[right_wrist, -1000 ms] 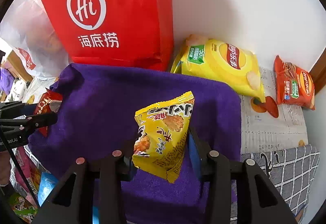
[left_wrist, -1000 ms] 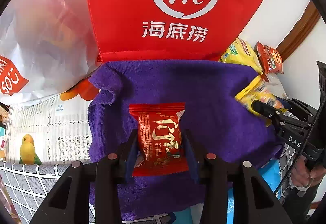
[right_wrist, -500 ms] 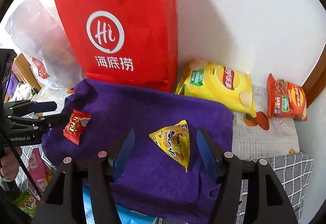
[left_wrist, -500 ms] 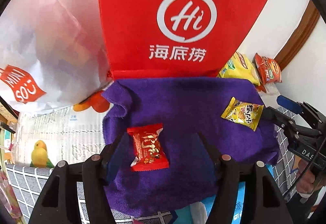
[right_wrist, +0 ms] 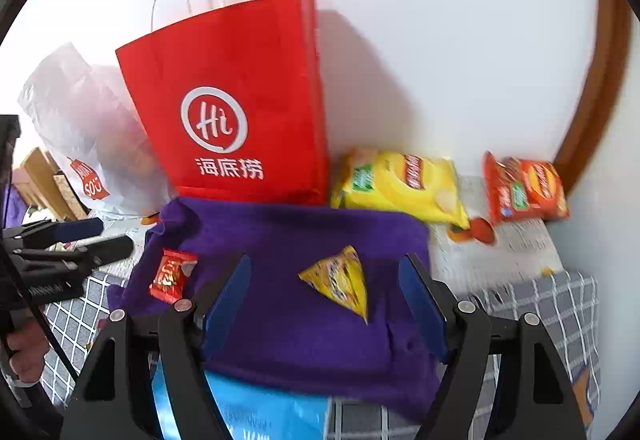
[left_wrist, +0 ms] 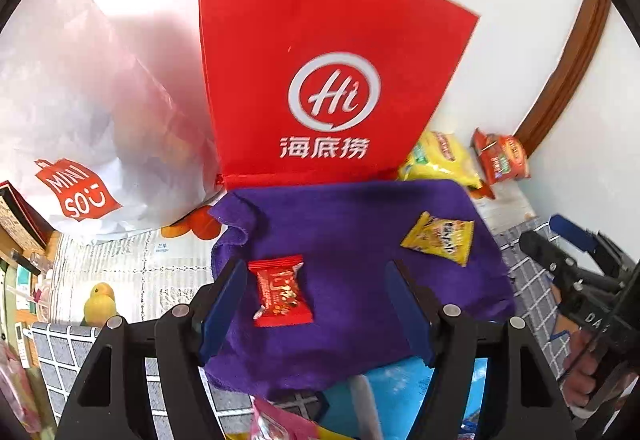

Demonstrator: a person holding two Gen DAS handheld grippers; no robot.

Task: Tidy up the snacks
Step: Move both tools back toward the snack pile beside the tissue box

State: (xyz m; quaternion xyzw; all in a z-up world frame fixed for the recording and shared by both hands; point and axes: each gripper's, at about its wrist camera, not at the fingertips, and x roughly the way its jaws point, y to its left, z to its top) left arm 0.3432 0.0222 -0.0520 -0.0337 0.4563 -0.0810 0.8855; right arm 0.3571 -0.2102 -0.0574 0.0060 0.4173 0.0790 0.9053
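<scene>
A small red snack packet (left_wrist: 281, 291) lies on the left part of a purple cloth (left_wrist: 352, 224); it also shows in the right wrist view (right_wrist: 171, 274). A yellow triangular snack packet (left_wrist: 440, 237) lies on the right part of the cloth (right_wrist: 304, 324), also seen in the right wrist view (right_wrist: 340, 281). My left gripper (left_wrist: 316, 300) is open and empty, raised behind the red packet. My right gripper (right_wrist: 325, 298) is open and empty, raised behind the yellow packet.
A red paper bag (left_wrist: 328, 80) stands at the back against the wall, with a white plastic bag (left_wrist: 80, 112) to its left. A yellow chip bag (right_wrist: 400, 186) and an orange-red chip bag (right_wrist: 524, 192) lie at the back right. A blue packet (right_wrist: 248, 412) lies under the cloth's front edge.
Both grippers opened and let go of their packets, which now lie on the purple cloth. Both grippers have pulled back and up, away from the cloth.
</scene>
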